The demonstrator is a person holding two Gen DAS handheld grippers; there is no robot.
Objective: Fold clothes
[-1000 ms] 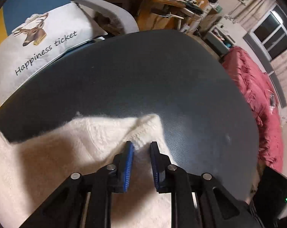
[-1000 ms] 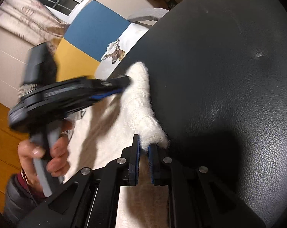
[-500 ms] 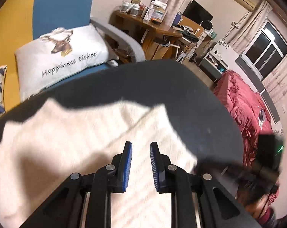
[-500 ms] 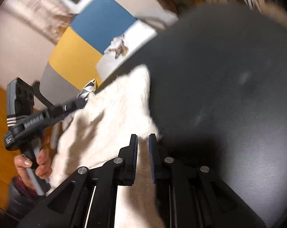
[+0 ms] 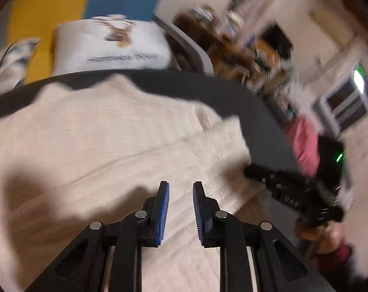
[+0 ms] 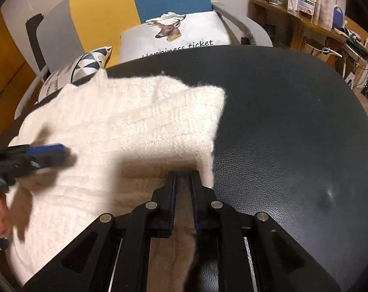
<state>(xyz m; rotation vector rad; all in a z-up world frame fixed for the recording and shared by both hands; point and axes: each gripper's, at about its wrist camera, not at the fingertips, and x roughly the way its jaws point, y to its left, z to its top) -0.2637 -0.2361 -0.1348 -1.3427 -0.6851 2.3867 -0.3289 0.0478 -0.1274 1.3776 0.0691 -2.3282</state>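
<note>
A cream knitted sweater (image 6: pixel 135 121) lies spread on the black leather tabletop (image 6: pixel 293 121), one part folded over its body. My right gripper (image 6: pixel 184 174) is shut on the sweater's near right edge, and fabric shows between its fingers. My left gripper (image 5: pixel 181 185) hovers over the sweater (image 5: pixel 110 133) with its jaws opening and nothing between them. From the right wrist view the left gripper (image 6: pixel 62 153) sits at the sweater's left side. The left wrist view is blurred and shows the right gripper (image 5: pixel 252 170) at the sweater's right edge.
Behind the table stand a chair with a deer-print cushion (image 6: pixel 174 34) and a triangle-patterned cushion (image 6: pixel 86 63). A cluttered wooden desk (image 6: pixel 293 17) is at the back right. Red bedding (image 5: pixel 305 141) lies beyond the table's right edge. Bare tabletop extends to the sweater's right.
The left gripper let go of the sweater and drew back over it to the left. The right gripper rolled and rose while holding the sweater's edge. More of the sweater now shows.
</note>
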